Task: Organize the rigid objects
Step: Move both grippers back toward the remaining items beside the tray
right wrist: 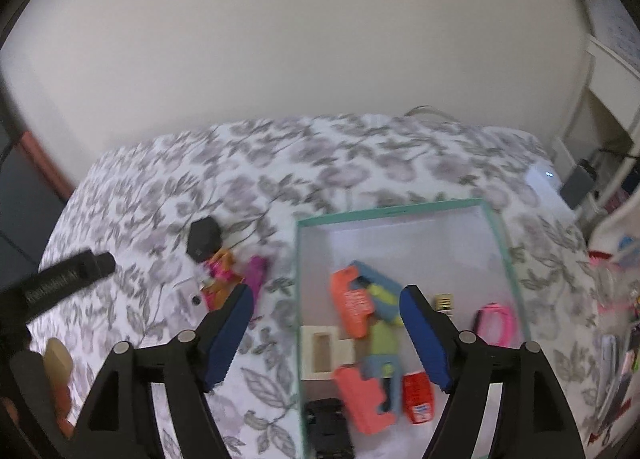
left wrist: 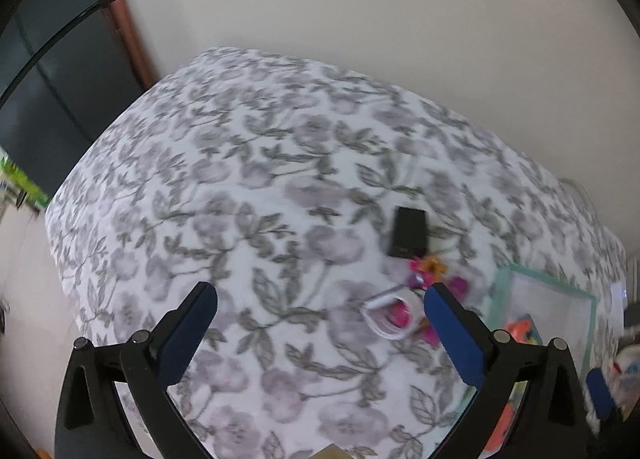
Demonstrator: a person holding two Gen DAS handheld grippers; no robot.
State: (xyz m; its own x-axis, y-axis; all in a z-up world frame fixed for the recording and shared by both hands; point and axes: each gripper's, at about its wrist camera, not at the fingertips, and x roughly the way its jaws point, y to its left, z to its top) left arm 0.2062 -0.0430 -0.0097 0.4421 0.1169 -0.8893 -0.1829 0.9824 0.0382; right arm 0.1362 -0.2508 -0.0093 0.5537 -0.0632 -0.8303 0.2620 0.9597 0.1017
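- Nearest, the left gripper (left wrist: 320, 335) hangs over the floral bedspread (left wrist: 224, 187), jaws wide apart with nothing between them.
- Ahead of it, loose things wait on the cloth: a white coiled cable (left wrist: 386, 317) over something pink, small pink and orange toys (left wrist: 426, 271), and a black box (left wrist: 409, 232) beyond.
- Further right, the right gripper (right wrist: 326, 335) hovers at the left wall of the teal-rimmed box (right wrist: 390, 209), jaws apart and empty.
- Inside the box lie orange and blue plastic pieces (right wrist: 362, 301), a cream block (right wrist: 320, 351), a pink band (right wrist: 498, 319).
- Judging by this, a drop-off looks finished; next comes reaching for the leftover cluster and closing on one piece.
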